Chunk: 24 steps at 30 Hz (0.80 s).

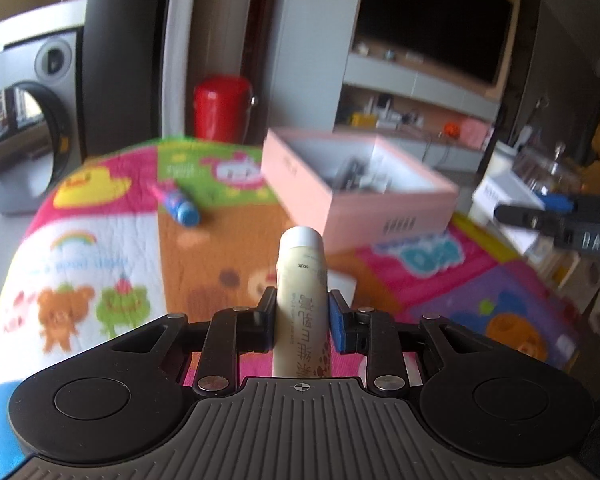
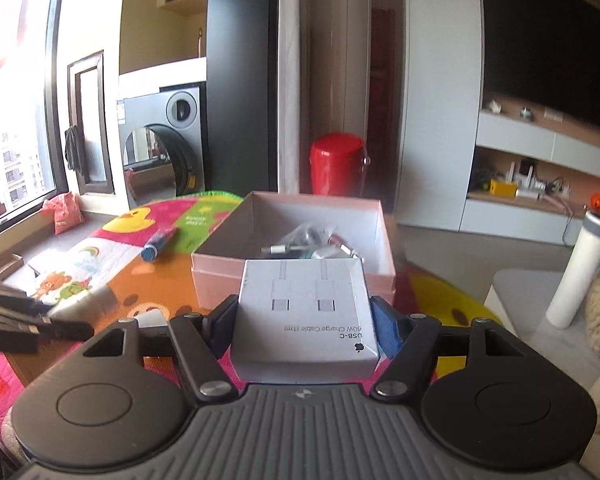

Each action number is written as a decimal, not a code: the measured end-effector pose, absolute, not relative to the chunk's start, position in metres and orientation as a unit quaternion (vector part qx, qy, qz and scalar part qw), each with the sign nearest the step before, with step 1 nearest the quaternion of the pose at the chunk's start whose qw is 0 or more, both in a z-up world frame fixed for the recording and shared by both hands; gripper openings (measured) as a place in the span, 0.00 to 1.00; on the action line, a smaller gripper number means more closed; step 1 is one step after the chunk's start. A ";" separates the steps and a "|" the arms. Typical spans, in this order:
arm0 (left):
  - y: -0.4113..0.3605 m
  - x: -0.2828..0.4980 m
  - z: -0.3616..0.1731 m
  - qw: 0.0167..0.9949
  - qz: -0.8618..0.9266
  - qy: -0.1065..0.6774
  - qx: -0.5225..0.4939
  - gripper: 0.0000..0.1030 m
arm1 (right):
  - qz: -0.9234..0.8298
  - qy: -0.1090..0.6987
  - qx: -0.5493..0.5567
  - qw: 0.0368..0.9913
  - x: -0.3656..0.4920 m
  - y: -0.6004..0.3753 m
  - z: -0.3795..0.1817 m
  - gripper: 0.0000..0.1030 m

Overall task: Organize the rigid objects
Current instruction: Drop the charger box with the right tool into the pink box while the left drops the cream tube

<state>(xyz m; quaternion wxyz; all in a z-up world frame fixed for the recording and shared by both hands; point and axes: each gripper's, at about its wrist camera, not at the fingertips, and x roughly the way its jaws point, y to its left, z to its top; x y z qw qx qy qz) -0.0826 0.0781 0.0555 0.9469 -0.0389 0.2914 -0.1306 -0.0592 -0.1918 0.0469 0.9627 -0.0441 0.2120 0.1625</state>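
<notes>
Left gripper (image 1: pixel 302 316) — we log its fingers clamped on a cream tube (image 1: pixel 302 300), cap pointing forward, raised over the patterned mat (image 1: pixel 100 248). Beyond: blue tube (image 1: pixel 178 203) lying on the mat, pink box (image 1: pixel 364 200) open to its right. Right gripper (image 2: pixel 305 320) — fingers pressed against a white cable box (image 2: pixel 304 316), held before the pink box.

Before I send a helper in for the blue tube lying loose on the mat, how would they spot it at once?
Find the pink box on the colourful mat. To its left, as the right wrist view shows it, the blue tube lies flat on the mat, apart from the box. It is the only loose item there: the cream tube and white carton are each held in a gripper.
</notes>
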 end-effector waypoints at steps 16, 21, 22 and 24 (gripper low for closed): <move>0.029 0.085 0.172 0.947 -0.227 0.202 -0.102 0.30 | 0.190 0.146 -0.061 0.969 0.048 -0.184 0.121 0.67; 0.055 0.119 0.106 0.924 -0.204 0.278 -0.167 0.29 | 0.184 0.193 -0.062 0.962 0.056 -0.183 0.088 0.67; 0.063 0.119 0.094 0.920 -0.199 0.289 -0.174 0.29 | 0.189 0.197 -0.067 0.960 0.047 -0.184 0.078 0.67; 0.083 0.117 0.078 0.917 -0.182 0.304 -0.183 0.29 | 0.191 0.197 -0.091 0.957 0.030 -0.182 0.060 0.67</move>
